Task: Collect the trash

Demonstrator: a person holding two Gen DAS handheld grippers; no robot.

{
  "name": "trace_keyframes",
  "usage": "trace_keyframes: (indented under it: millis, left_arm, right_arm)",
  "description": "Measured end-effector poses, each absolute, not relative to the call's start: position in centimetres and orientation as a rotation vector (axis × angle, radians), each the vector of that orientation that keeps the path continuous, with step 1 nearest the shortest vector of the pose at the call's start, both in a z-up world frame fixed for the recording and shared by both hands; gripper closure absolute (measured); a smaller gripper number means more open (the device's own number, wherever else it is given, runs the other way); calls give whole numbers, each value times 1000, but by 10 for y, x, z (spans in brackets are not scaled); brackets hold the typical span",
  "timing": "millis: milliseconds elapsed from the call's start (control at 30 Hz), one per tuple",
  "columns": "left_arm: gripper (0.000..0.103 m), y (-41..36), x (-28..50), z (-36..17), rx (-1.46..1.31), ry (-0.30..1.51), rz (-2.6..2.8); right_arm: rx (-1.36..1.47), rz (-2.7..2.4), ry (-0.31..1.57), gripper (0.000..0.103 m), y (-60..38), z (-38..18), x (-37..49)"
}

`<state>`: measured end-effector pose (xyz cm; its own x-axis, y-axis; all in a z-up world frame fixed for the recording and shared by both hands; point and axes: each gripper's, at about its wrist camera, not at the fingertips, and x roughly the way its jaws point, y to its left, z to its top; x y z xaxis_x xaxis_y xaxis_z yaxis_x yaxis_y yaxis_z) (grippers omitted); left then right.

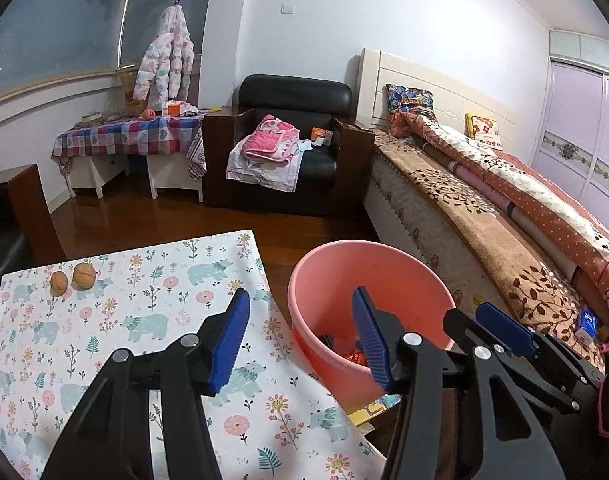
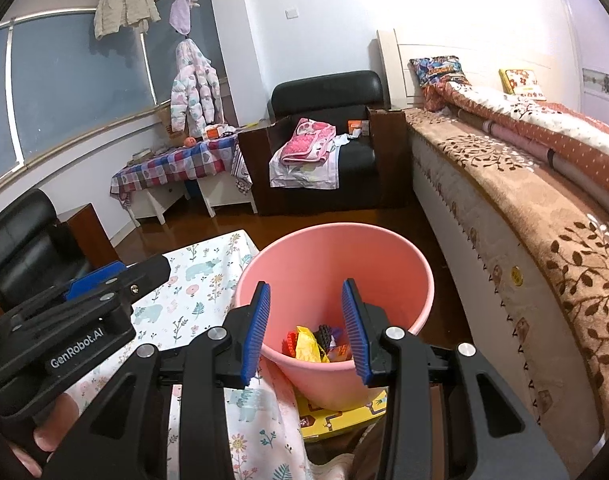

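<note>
A pink bucket [image 1: 368, 280] [image 2: 332, 256] stands on the floor beside the table with the floral cloth [image 1: 116, 320] [image 2: 192, 300]. Trash lies in its bottom: a yellow wrapper [image 2: 306, 344], red and dark pieces [image 2: 324, 336]. Two walnuts [image 1: 70, 278] lie on the cloth at its far left. My left gripper [image 1: 300, 336] is open and empty, over the table edge and the bucket's near rim. My right gripper [image 2: 306, 328] is open and empty, above the bucket. In the left wrist view it shows at the right [image 1: 504, 332].
A bed [image 1: 504, 208] [image 2: 544, 200] runs along the right. A black armchair with clothes [image 1: 288, 144] [image 2: 324, 140] stands behind the bucket. A checked side table [image 1: 128, 136] is at the back left. A yellow box [image 2: 344, 416] lies under the bucket.
</note>
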<state>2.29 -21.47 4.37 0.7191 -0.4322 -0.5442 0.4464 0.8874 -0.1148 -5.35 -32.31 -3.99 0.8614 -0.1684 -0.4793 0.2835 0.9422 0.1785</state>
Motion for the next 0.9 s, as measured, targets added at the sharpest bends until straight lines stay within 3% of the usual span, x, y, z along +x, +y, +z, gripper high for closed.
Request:
trace_keyframes:
  millis: [900]
  left_arm:
    - [50,-218,19,44,24,600,-490]
  right_arm:
    - [262,-243,490,65,-326,-39,-54]
